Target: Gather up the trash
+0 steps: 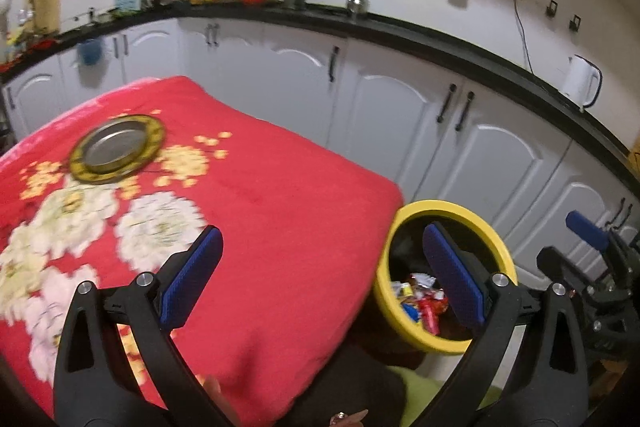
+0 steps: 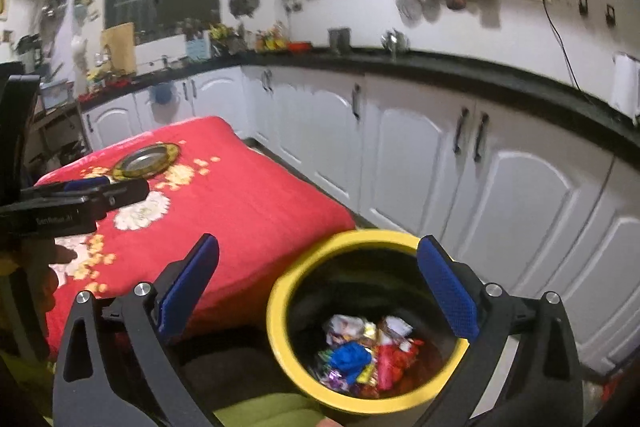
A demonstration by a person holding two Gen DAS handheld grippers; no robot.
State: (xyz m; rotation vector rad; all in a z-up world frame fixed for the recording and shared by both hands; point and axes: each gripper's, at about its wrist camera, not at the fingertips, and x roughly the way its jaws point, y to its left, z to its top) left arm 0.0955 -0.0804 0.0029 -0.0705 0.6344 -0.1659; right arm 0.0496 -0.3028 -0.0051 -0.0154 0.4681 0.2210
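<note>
A yellow bin (image 2: 280, 339) stands on the floor beside the table's near right corner, with several colourful wrappers (image 2: 360, 351) lying in its bottom. It also shows in the left wrist view (image 1: 386, 291), wrappers (image 1: 420, 297) inside. My right gripper (image 2: 318, 279) is open and empty, above the bin's near rim. My left gripper (image 1: 322, 269) is open and empty, above the table's right edge, left of the bin. The right gripper also shows at the right edge of the left wrist view (image 1: 592, 239); the left gripper shows at the left of the right wrist view (image 2: 84, 187).
The table carries a red flowered cloth (image 1: 260, 195) with a steel plate with a yellow rim (image 1: 118, 147) at its far left. White cabinets (image 1: 400, 123) under a black counter (image 1: 440, 43) run behind. A white kettle (image 1: 582, 81) stands on the counter.
</note>
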